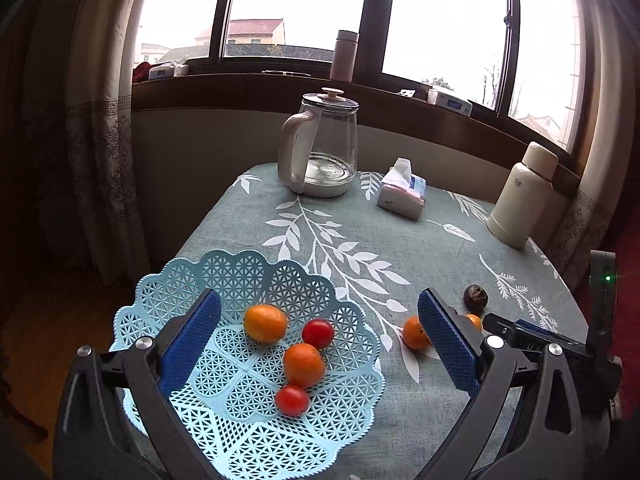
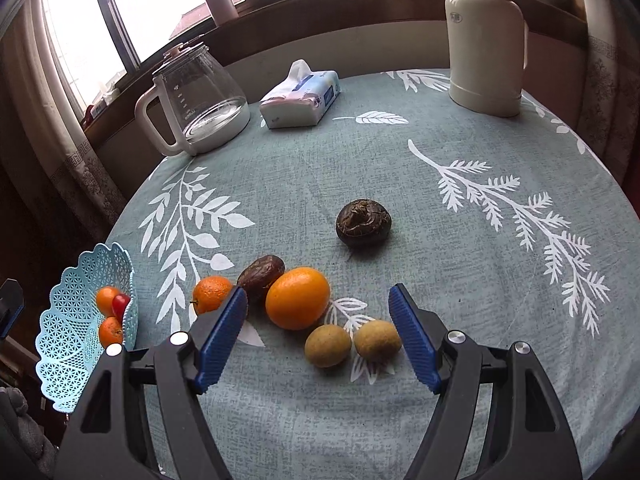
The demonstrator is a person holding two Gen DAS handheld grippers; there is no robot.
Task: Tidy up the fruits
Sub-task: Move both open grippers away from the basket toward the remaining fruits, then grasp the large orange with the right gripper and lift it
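1. Left gripper [image 1: 318, 344]: blue ribbed fingers [image 1: 192, 340] spread wide apart, nothing held, hovering over the pale blue plastic lattice basket [image 1: 240, 276].
2. Between the left fingers, inside the basket: two orange mandarins [image 1: 265, 323], [image 1: 304, 365] and two small red tomatoes [image 1: 317, 333], [image 1: 292, 400].
3. Right gripper [image 2: 318, 334]: fingers also wide apart, empty, over the teal leaf-print cloth on the desk [image 2: 400, 160].
4. Between the right fingers: large smooth orange [image 2: 298, 298] and two yellow-brown round fruits [image 2: 328, 345], [image 2: 377, 339], all lying loose on the cloth.
5. Just past the left-hand fingertip of the right gripper: small mandarin [image 2: 212, 294] and a wrinkled dark brown fruit [image 2: 261, 276] touching the large orange.
6. Well ahead of the right fingers, alone: dark round knobbly fruit [image 2: 363, 222].
7. Step, judged: mid-task, four pieces in the basket, six left out; right gripper lined up for the next pick.
8. Next move calls for lowering, centring on one fruit, probably the large orange, without nudging its neighbours, then closing gently and carrying it leftward to the basket.
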